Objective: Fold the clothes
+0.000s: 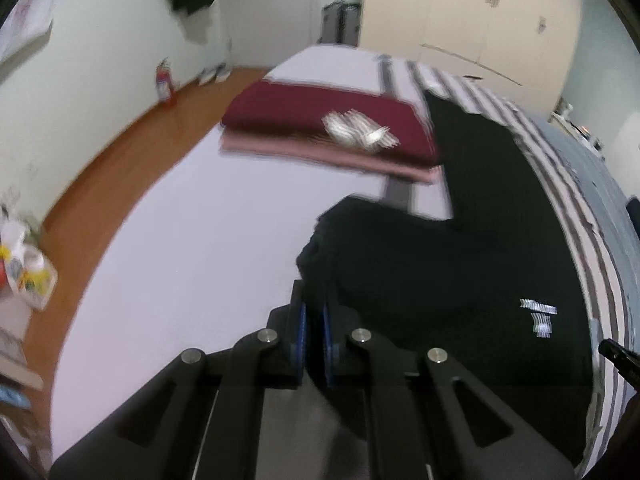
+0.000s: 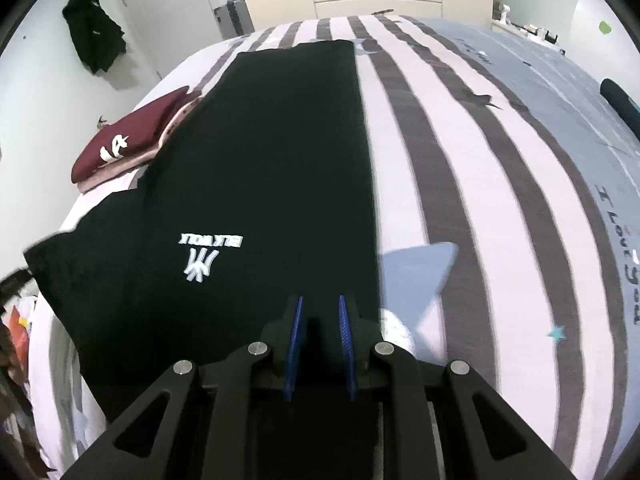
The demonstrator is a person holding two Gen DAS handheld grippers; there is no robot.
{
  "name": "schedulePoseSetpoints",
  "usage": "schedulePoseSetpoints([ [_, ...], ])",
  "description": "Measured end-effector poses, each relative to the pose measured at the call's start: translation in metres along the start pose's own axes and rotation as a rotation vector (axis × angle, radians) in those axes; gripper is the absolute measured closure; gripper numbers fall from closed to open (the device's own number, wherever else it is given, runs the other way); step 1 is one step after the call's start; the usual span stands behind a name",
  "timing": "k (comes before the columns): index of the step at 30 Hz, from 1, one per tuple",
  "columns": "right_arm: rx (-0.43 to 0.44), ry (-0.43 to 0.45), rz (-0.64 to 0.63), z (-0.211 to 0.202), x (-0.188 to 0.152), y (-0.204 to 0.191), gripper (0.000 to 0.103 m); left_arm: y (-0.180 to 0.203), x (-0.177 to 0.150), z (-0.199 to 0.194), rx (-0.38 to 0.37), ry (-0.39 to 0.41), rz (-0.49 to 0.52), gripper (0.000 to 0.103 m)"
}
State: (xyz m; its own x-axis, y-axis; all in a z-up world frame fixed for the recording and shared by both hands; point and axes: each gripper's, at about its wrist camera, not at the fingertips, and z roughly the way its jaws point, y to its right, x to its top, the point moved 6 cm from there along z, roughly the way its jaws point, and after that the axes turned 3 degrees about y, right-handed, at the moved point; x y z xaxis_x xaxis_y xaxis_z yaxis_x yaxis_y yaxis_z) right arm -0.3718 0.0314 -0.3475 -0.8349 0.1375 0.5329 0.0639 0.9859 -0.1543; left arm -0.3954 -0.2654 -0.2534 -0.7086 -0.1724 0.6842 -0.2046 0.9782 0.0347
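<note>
Black T-shirt (image 2: 256,184) lies on the striped bedspread (image 2: 460,168), printed side up, white logo (image 2: 208,256) reading upside down from the right wrist view. Its right edge is already one straight line running away from the camera, which looks like a side panel turned in. On the other side of the shirt a sleeve and bunched cloth stick out toward the plain pale part of the bed.

Left gripper (image 1: 314,320): blue pads close together with black fabric of the shirt's near-left bunch between them; I judge it clenched on the T-shirt, though motion blur softens the contact. Right gripper (image 2: 320,320): pads apart, nothing visibly pinched, hovering over the shirt's near right edge. I judge it released.

Beyond the shirt's far-left edge, touching or just overlapping it, sits a folded stack: maroon garment (image 1: 320,120) on a pink one (image 1: 320,156).

Judgement on the step in hand: the left side is being carried across to match the straight right edge. To do it well:
- carry the pinched cloth low and taut so the sleeve does not curl under;
- lay its fold line parallel to the right edge;
- keep the far hem clear of the maroon stack, which a drag could pull askew;
- let the right gripper pin the near edge if the shirt slides.
</note>
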Motion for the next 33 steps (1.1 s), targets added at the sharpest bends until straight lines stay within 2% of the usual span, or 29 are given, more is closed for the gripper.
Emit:
schedulePoseSetpoints([
  [4,0.012,-0.002,-0.022,-0.015,0.001,0.025,0.086,0.071,0.009,-0.031,-0.071,0.042,0.061,0.098],
  [7,0.015,-0.007,-0.026,-0.025,0.003,0.046,0.086,0.133,0.003,-0.041,-0.140,0.037,0.099,0.098],
  [11,0.010,-0.005,-0.019,-0.037,0.008,0.072,0.086,0.207,-0.020,-0.037,-0.246,-0.047,0.114,0.096],
  [12,0.009,-0.004,-0.016,-0.039,0.008,0.078,0.086,0.221,-0.027,-0.036,-0.271,-0.074,0.118,0.090],
  [15,0.004,-0.004,-0.001,-0.042,0.009,0.093,0.086,0.246,-0.044,-0.043,-0.351,-0.110,0.113,0.081],
  [18,0.011,-0.009,0.008,-0.040,0.006,0.095,0.086,0.242,-0.052,-0.051,-0.376,-0.101,0.119,0.068],
  [23,0.062,-0.023,0.010,-0.030,0.002,0.072,0.086,0.192,-0.060,-0.032,-0.300,-0.135,0.094,0.068],
  [25,0.101,-0.033,-0.002,-0.025,0.000,0.053,0.085,0.169,-0.063,-0.021,-0.263,-0.154,0.074,0.068],
  [28,0.156,-0.047,-0.020,-0.014,-0.001,0.023,0.077,0.133,-0.068,-0.005,-0.208,-0.182,0.045,0.068],
  [33,0.221,-0.042,-0.053,0.003,0.006,-0.022,0.076,0.074,-0.076,0.021,-0.115,-0.229,-0.005,0.068],
])
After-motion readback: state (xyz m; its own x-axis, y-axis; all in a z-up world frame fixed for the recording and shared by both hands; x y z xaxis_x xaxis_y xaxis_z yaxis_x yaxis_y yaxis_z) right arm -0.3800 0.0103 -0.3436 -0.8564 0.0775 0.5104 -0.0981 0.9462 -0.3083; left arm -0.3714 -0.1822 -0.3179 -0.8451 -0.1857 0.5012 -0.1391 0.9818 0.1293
